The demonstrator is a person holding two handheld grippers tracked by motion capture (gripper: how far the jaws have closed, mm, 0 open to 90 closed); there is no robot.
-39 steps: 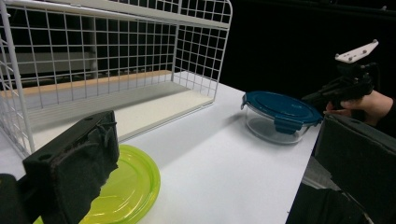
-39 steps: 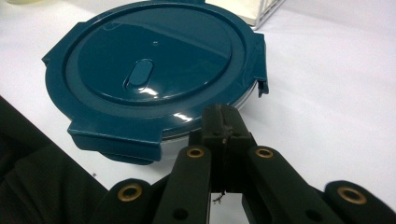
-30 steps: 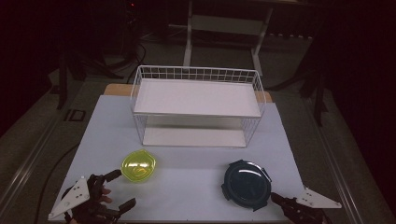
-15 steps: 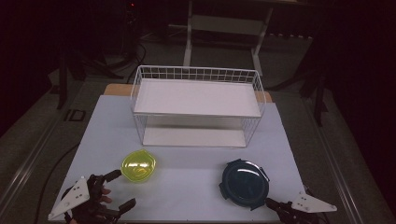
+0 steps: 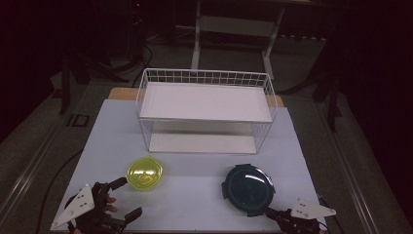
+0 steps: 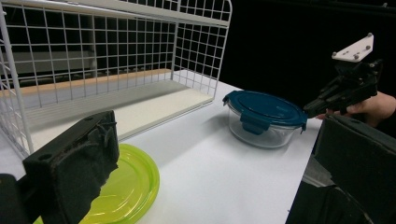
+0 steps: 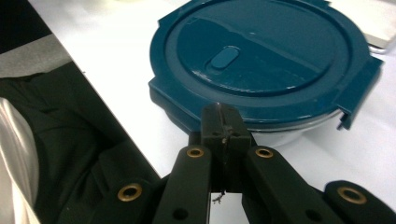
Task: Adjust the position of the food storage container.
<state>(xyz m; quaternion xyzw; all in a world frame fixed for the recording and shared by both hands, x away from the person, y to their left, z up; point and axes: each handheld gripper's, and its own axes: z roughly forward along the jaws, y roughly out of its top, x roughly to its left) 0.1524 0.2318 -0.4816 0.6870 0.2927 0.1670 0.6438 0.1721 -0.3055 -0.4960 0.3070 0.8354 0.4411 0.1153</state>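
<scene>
A round glass container with a dark teal lid (image 5: 248, 189) stands at the front right of the white table. My right gripper (image 5: 269, 211) is shut, with nothing between its pads. Its tips (image 7: 223, 119) are against the near rim of the lid (image 7: 266, 60). A yellow-green bowl (image 5: 144, 173) sits at the front left. Just in front of it, my left gripper (image 5: 129, 197) is open and holds nothing. In the left gripper view its jaws (image 6: 215, 135) stand wide apart, the bowl (image 6: 130, 182) by the left one, the container (image 6: 264, 116) and right gripper (image 6: 310, 109) farther off.
A white wire rack (image 5: 204, 102) with two shelves stands at the back of the table (image 5: 195, 195); its lower shelf (image 6: 140, 107) opens towards me. The table's front edge runs right by both hands. Dark floor and stands surround the table.
My right gripper has slid left up to the container's lid rim. The container sits slightly further left than before. The left gripper has stayed put.
</scene>
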